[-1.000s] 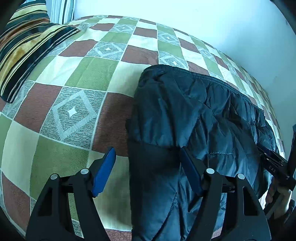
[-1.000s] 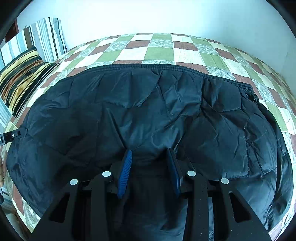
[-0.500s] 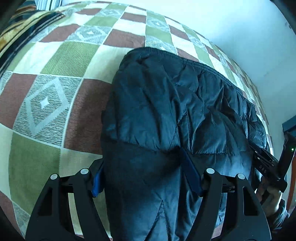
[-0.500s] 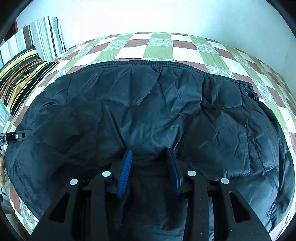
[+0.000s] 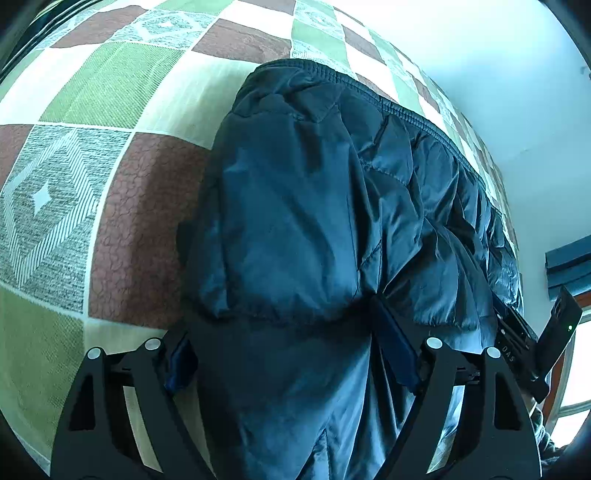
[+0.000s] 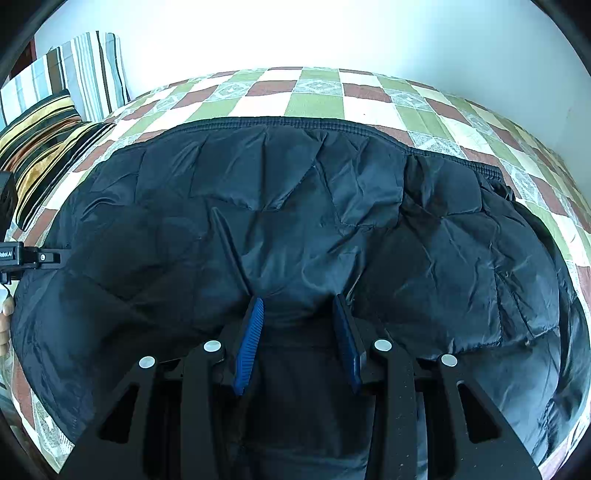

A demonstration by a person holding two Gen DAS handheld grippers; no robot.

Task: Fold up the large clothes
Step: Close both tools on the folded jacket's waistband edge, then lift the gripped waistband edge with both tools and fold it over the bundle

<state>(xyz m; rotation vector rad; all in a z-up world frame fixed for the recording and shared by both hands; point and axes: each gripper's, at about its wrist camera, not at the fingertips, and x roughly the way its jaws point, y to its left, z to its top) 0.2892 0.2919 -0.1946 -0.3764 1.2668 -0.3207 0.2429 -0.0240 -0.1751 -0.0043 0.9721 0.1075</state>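
A dark quilted jacket point(image 6: 295, 221) lies on a checked bed point(image 5: 110, 147). The right gripper point(image 6: 299, 332) pinches its near edge; the left gripper point(image 5: 291, 354), fingers just widened, straddles the end. Next, probably: close and fold.

We see a bed point(image 6: 317, 103) in a checked green, brown and cream cover, striped pillows point(image 6: 48, 147) far left, a pale wall point(image 6: 295, 33) behind.

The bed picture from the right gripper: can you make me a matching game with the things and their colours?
Things:
1. puffy jacket
2. bedspread
3. gripper pads
4. wall

Colours:
A. white
B. bright blue
C. dark navy
D. green, brown and cream checks

Pairs: 1-C, 2-D, 3-B, 4-A
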